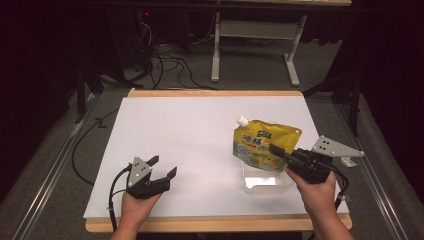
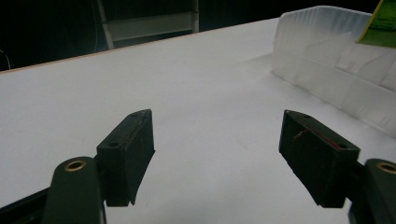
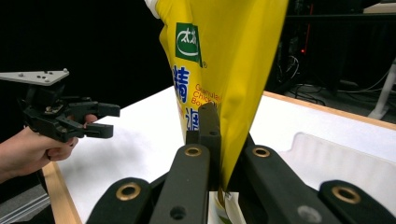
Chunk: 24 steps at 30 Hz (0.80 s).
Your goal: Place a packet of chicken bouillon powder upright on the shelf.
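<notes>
A yellow spout pouch [image 1: 265, 141] with a white cap hangs above a clear plastic tray [image 1: 262, 183] at the right of the white table. My right gripper [image 1: 278, 150] is shut on the pouch's lower edge. In the right gripper view the pouch [image 3: 224, 56] rises upright from between the closed jaws of the right gripper [image 3: 219, 122], with the tray [image 3: 336, 158] beyond it. My left gripper [image 1: 165, 166] rests low near the front left, open and holding nothing. The left gripper view has the left gripper [image 2: 217, 140] standing wide over bare table, the tray [image 2: 327, 60] to its far right.
The white sheet [image 1: 190, 130] covers a wooden tabletop whose edge [image 1: 215, 223] runs along the front. Cables and a desk frame [image 1: 255, 45] lie on the floor beyond the table. Metal rails run along both sides.
</notes>
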### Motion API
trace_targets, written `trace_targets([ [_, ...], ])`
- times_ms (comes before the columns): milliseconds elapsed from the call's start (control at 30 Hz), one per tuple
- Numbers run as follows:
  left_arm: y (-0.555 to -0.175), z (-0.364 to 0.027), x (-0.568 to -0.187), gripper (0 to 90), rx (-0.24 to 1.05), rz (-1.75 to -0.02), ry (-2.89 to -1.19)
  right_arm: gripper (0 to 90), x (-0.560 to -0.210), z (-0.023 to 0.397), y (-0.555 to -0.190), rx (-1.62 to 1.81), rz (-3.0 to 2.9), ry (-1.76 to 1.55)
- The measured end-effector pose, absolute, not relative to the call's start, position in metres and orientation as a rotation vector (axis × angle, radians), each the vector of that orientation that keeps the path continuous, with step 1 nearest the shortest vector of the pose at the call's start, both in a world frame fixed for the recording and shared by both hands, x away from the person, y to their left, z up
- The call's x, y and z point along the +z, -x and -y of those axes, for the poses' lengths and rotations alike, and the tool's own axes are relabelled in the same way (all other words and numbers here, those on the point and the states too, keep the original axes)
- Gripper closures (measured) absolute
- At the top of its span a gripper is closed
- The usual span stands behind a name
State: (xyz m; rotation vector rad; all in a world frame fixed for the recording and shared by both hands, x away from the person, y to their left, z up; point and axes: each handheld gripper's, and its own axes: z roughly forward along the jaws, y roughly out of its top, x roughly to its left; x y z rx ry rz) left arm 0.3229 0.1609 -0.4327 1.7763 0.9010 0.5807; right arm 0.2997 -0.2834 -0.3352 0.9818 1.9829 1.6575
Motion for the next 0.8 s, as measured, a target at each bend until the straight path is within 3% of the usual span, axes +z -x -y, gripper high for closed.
trace_targets([
  [800, -0.323, -0.155, -0.435, 26.1, 0.562, -0.887, -1.802, 90.0, -0.349, 0.311, -0.290, 1.685, -1.930, -1.044],
])
